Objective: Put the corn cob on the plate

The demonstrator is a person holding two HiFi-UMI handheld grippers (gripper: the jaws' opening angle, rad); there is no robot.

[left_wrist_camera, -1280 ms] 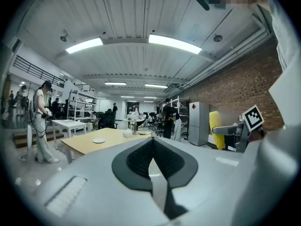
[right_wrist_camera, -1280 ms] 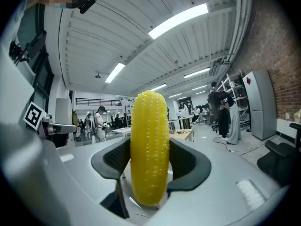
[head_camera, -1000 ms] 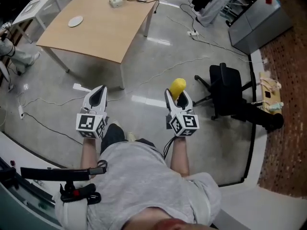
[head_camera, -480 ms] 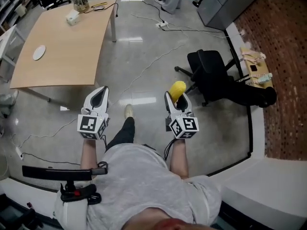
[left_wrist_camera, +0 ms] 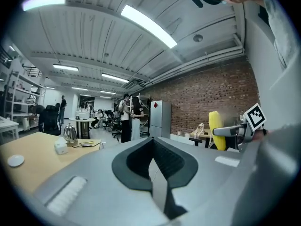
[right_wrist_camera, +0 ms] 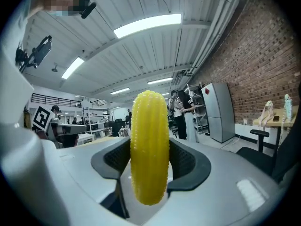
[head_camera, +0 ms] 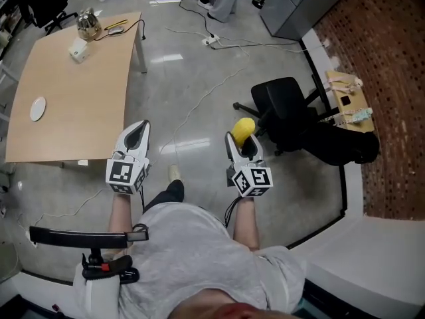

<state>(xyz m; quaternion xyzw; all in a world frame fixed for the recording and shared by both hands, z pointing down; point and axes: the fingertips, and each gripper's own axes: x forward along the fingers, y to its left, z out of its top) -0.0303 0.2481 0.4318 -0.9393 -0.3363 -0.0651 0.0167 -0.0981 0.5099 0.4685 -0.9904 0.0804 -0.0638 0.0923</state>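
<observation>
Corn cob (right_wrist_camera: 149,147): yellow, kernelled, upright; clamped mid-length between the narrowly parted jaws of right gripper (head_camera: 240,143), above floor left of office chair (head_camera: 285,108); lower part hidden by gripper in head view. Left gripper (head_camera: 137,133): jaws together, nothing between. Plate (head_camera: 38,108): small, white, on far-left table (head_camera: 80,92), well apart from cob.

Across the head view, the wooden table (head_camera: 80,78) has slid toward the left edge, carrying its white plate (head_camera: 38,108) along; the black office chair (head_camera: 282,108) has drawn in, now close beside the corn cob (head_camera: 244,127) in the right gripper (head_camera: 240,145).
</observation>
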